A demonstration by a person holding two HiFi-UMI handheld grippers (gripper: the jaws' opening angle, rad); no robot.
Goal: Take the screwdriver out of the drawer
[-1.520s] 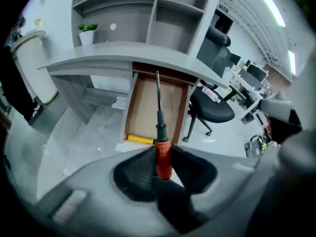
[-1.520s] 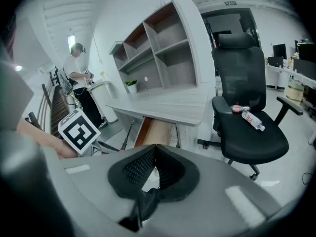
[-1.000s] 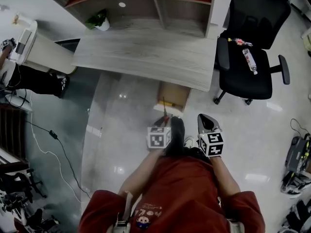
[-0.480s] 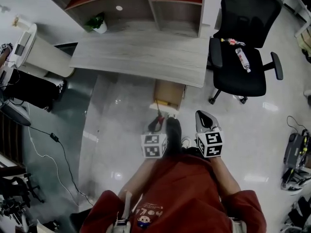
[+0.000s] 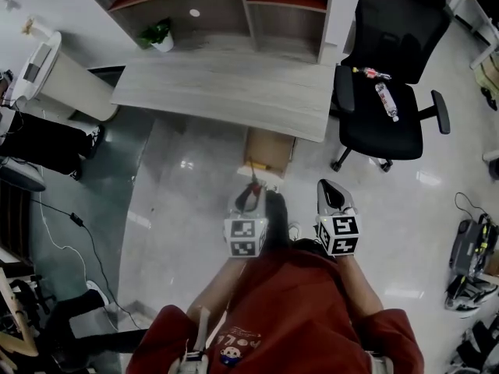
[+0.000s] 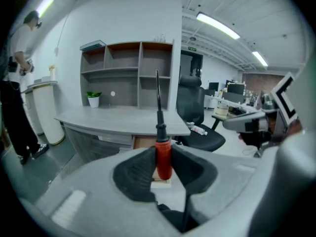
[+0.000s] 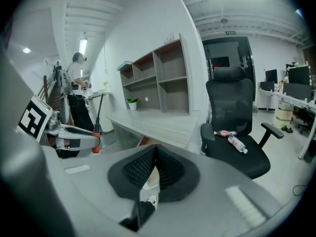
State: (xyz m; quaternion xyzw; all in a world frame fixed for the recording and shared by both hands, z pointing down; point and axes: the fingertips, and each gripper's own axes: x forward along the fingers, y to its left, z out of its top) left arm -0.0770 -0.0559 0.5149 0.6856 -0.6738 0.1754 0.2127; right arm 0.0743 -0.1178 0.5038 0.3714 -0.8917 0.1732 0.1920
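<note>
Drawer: stands open, contents too small to read. Right gripper: jaws together, empty. Left gripper: clamped on the red handle of the screwdriver, held upright, clear of the drawer. Probably light, rigid, smooth-handled; mid-handle suits. Handle's lower end hidden behind pads; tip type unreadable.

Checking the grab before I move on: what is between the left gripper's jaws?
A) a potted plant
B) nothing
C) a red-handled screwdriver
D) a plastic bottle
C: the left gripper has its jaws clamped on the screwdriver by its red handle, shaft pointing up.
</note>
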